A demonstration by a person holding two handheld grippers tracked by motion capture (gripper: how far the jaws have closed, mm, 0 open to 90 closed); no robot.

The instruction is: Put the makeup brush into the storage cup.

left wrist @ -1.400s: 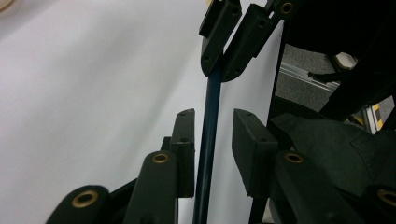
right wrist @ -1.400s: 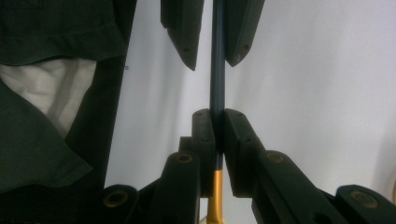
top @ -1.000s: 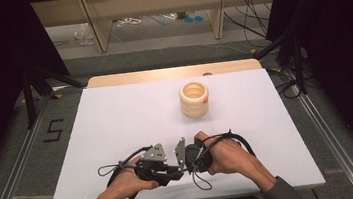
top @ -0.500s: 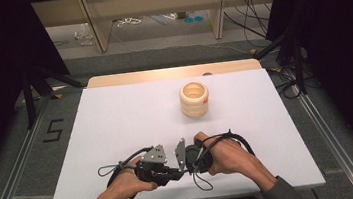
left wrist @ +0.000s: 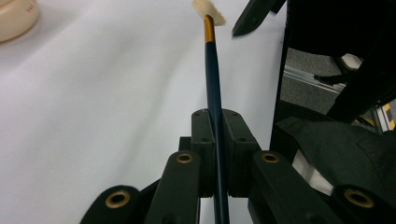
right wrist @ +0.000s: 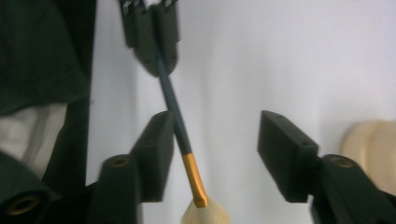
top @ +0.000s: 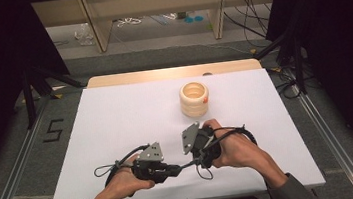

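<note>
A paintbrush (left wrist: pixel 214 93) with a dark blue handle, gold ferrule and pale bristles stands out from my left gripper (left wrist: pixel 217 135), which is shut on its handle. In the right gripper view the same brush (right wrist: pixel 180 126) passes between the jaws of my right gripper (right wrist: pixel 219 140). Those jaws have just been opening and now stand wide apart. The handle lies close against one jaw and far from the other. Both grippers sit near the table's front edge in the high view, the left gripper (top: pixel 170 169) beside the right gripper (top: pixel 196 150).
A pale wooden holder of stacked rings (top: pixel 194 99) stands on the white table sheet (top: pixel 116 121), past the grippers toward the far side. Dark rails and cables run along both sides of the table.
My right gripper has opened off the brush and lifted a little toward the far side. The left gripper has stayed in place with the brush in it.
</note>
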